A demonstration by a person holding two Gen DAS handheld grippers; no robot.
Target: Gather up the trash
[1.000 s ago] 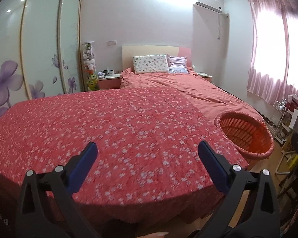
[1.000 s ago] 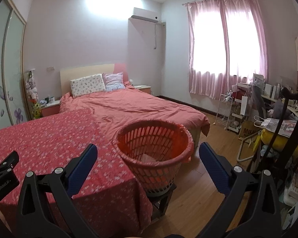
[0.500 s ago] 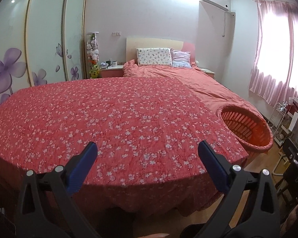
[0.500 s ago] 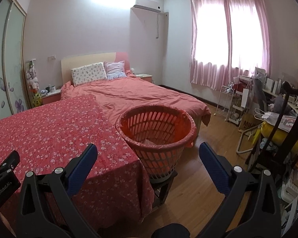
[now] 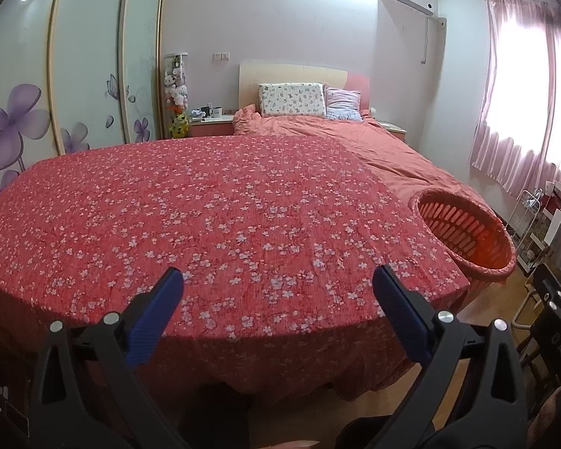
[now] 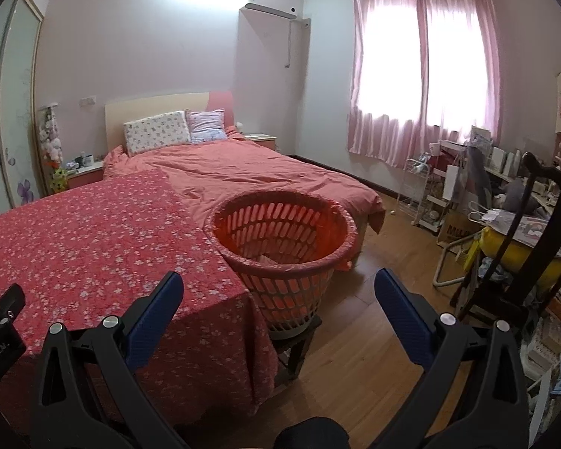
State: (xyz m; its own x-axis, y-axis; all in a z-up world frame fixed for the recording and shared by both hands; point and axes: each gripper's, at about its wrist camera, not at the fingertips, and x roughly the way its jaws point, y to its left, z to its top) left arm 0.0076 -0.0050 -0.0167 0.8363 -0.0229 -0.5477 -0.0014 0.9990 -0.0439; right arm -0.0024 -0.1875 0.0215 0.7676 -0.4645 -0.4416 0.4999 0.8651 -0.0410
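The left wrist camera looks out between its own spread claw (image 5: 276,288) from the near edge of the flowered cloth (image 5: 220,217), facing the far headboard (image 5: 291,75) over the bed. The right wrist camera sits further right, over the wooden floor (image 6: 359,340), facing the same far wall. Both views share the orange basket (image 6: 280,232), the cloth, the pillows (image 6: 157,131) and the pink curtains (image 6: 422,75).

- Left gripper (image 5: 276,292) drawn back and raised; more floral cloth (image 5: 205,217) in view.
- Right gripper (image 6: 278,293) pulled away from orange basket (image 6: 280,239), raised slightly.
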